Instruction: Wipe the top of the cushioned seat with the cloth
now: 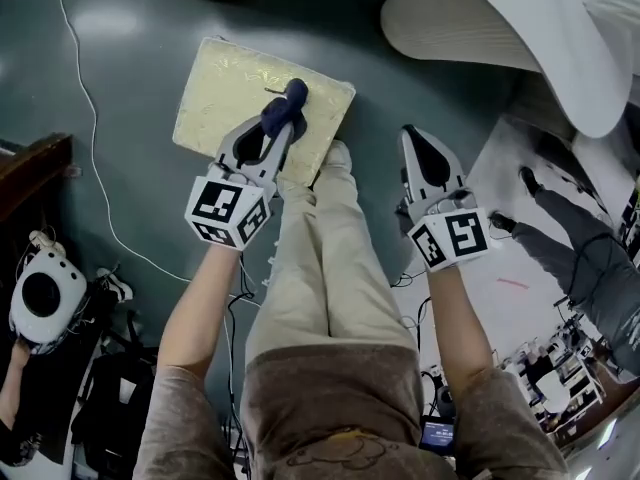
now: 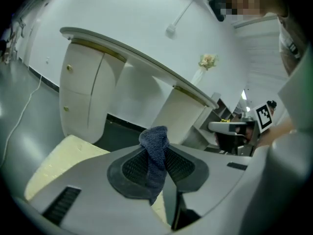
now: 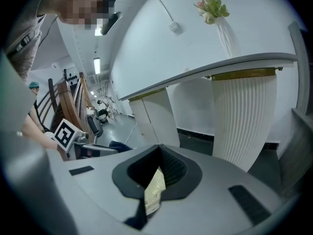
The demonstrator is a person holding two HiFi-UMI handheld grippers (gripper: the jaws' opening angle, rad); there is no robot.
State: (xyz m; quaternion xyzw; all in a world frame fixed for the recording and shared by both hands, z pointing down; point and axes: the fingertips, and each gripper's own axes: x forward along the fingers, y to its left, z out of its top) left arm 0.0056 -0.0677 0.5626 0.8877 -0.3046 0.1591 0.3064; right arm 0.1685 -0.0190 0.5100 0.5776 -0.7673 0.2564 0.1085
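**Head view.** The cushioned seat (image 1: pixel 240 93), a pale yellow rectangular pad, lies flat on the dark floor (image 1: pixel 130 198). The left gripper (image 1: pixel 283 118) reaches over the seat's near right part. Its jaws are clamped on a bunched dark blue cloth (image 1: pixel 289 96), which sits above the seat top close to the right edge. Whether the cloth touches the seat cannot be told. The right gripper (image 1: pixel 418 140) is held off the seat, to its right and over bare floor. The person's trousered legs (image 1: pixel 325 258) run between the two grippers, with one foot just beside the seat's near right corner. A thin white cable (image 1: pixel 95 158) trails across the floor to the left of the seat.

**Left gripper view.** The left gripper (image 2: pixel 155 148) has its jaws closed on the cloth (image 2: pixel 152 168), which rises in a tuft above the pads and hangs down between them. The cushioned seat (image 2: pixel 61 155) shows below and to the left of the jaws. A curved white counter (image 2: pixel 137 58) stands beyond the seat.

**Right gripper view.** The right gripper (image 3: pixel 157 154) has its jaws drawn together at the tips and grips nothing. A narrow sliver of pale yellow surface shows through the slit between them. The same white counter (image 3: pixel 220 67) stands beyond, bearing a spray of flowers (image 3: pixel 211 6).
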